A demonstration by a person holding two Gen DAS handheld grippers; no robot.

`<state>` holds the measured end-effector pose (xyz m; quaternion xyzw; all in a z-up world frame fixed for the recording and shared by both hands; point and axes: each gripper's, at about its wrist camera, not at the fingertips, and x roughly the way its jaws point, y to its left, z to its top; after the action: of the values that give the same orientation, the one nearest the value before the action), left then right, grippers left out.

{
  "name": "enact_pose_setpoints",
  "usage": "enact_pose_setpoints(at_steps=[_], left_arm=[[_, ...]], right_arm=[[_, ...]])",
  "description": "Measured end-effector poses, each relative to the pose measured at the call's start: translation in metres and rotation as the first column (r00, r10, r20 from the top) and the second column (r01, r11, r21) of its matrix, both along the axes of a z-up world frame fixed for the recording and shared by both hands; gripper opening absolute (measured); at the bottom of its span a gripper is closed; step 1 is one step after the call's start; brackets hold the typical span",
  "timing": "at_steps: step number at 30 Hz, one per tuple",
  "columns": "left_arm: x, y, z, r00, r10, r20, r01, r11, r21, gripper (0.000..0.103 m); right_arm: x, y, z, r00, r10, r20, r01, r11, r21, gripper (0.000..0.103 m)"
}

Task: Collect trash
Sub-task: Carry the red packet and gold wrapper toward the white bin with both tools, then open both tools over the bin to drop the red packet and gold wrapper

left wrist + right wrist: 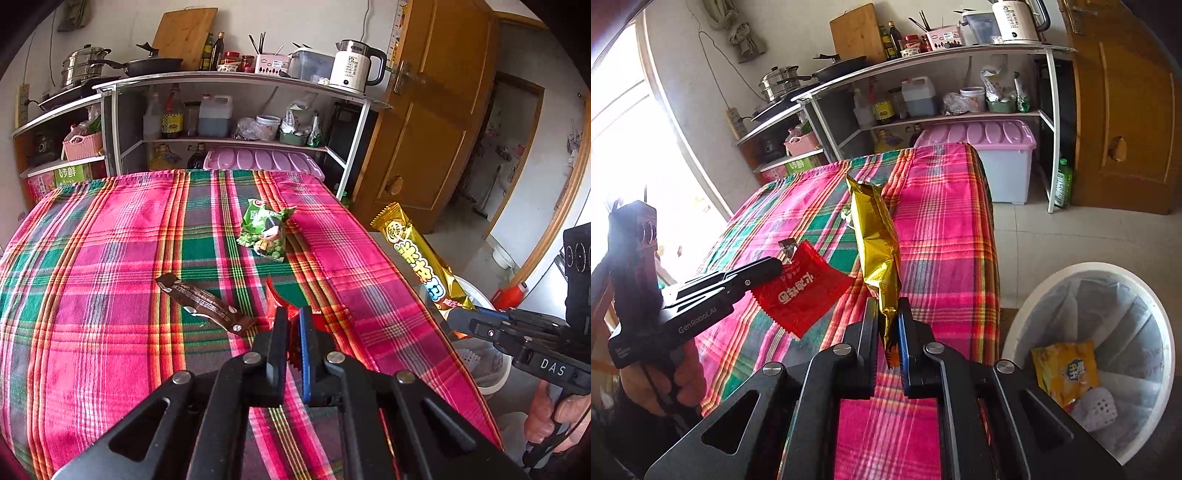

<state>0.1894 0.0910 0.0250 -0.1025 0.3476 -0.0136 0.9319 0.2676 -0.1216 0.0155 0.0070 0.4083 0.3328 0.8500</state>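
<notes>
My left gripper [293, 314] is shut on a red wrapper [277, 295], held just above the plaid tablecloth [110, 240]. The right wrist view shows the same red wrapper [801, 295] hanging from the left gripper [775, 271]. My right gripper [888, 308] is shut on the bottom end of a long gold wrapper [877, 251], which stands upright. From the left wrist view, the gold wrapper [421, 254] and right gripper [452, 318] are off the table's right edge, above a white bin [478, 293]. On the cloth lie a green snack bag [266, 232] and a brown wrapper [207, 306].
The white bin [1145, 295] stands on the floor right of the table, lined with a bag, with a yellow packet [1065, 369] inside. Behind the table are a kitchen shelf [236, 79], a pink-lidded storage box [997, 136] and a wooden door [436, 110].
</notes>
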Motion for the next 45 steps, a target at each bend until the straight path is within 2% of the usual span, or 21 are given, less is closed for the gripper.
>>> enact_pose_setpoints(at_steps=[11,20,29,45], left_arm=[[-0.022,-0.031,0.021,0.998,-0.047,0.051,0.047,0.999,0.002,0.004],[-0.025,-0.044,0.025,0.996,-0.064,0.059,0.063,0.998,0.002,0.004],[-0.013,-0.060,0.031,0.992,-0.101,0.070,0.102,0.995,-0.004,0.003],[0.025,-0.129,0.034,0.969,-0.239,0.068,0.241,0.971,-0.012,0.003]], right_arm=[[-0.022,-0.033,0.007,0.999,-0.047,0.010,0.047,0.999,0.019,0.010],[-0.027,-0.048,0.008,0.998,-0.063,0.011,0.063,0.998,0.030,0.010],[-0.026,-0.063,0.007,0.995,-0.101,0.011,0.101,0.995,0.026,0.010],[-0.017,-0.123,-0.006,0.972,-0.235,-0.020,0.235,0.972,0.005,0.010]])
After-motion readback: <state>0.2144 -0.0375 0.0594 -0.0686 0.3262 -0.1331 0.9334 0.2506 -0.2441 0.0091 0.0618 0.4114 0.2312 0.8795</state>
